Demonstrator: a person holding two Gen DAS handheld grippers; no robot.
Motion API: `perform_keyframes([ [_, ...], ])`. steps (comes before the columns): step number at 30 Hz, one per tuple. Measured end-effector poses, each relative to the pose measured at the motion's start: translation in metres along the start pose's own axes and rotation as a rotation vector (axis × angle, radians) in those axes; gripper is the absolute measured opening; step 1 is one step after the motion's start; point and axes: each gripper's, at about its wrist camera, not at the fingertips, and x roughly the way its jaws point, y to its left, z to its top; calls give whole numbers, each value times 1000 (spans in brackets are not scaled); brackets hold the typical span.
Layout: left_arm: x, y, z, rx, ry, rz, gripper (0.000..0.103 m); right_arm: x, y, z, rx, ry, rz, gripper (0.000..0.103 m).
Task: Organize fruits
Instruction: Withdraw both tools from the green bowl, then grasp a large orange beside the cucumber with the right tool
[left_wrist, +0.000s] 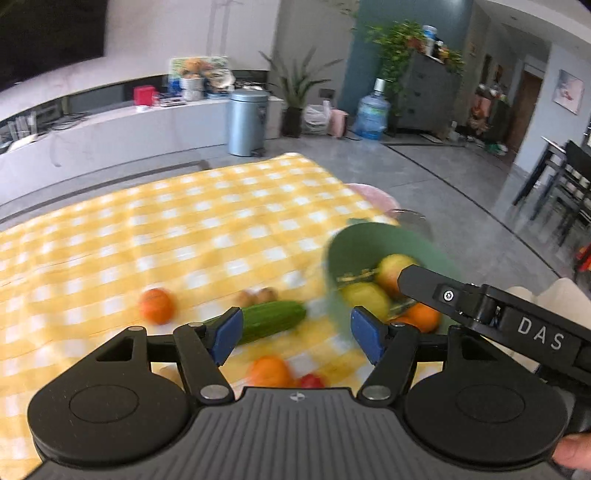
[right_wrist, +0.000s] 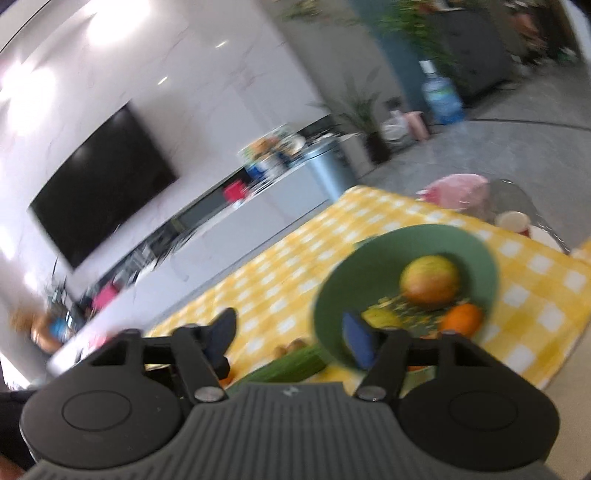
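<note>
While both grippers hang over the yellow checked cloth (left_wrist: 192, 221), the left gripper (left_wrist: 297, 332) stands wide with nothing between its blue pads (left_wrist: 229, 334). Just below it on the cloth lie an orange (left_wrist: 269, 371) and a small red fruit (left_wrist: 312, 380), half hidden by the gripper's body. A cucumber (left_wrist: 271, 319) lies past the pads, with another orange (left_wrist: 157, 305) off to its left and two small brown things (left_wrist: 258, 295) just behind it, too blurred to name.

Over on the right, the green bowl (left_wrist: 388, 243) sits near the cloth's edge, holding an apple (left_wrist: 393, 271), a yellow fruit (left_wrist: 365, 299) and an orange (left_wrist: 421, 315). The right gripper (right_wrist: 290, 339) is partly spread, empty, its right pad in front of the bowl's near rim; whether it touches, I cannot tell. From the left view its black arm (left_wrist: 491, 306) crosses the bowl, and the letters "DAS" read clearly on it.

Beyond the cloth, something pink (right_wrist: 458, 190) and a cup (right_wrist: 511, 221) sit at the far corner. Farther back stand a metal bin (left_wrist: 247, 122), a potted plant (left_wrist: 295, 92), a water jug (left_wrist: 373, 110) and a dark screen (right_wrist: 99, 184) on the wall.
</note>
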Motion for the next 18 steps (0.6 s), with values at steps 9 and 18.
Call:
perform_keyframes([
  [9, -26, 72, -24, -123, -37, 61, 79, 18, 52, -23, -34, 87, 46, 43],
  [18, -33, 108, -35, -143, -73, 134, 80, 70, 54, -44, 11, 280, -72, 43],
])
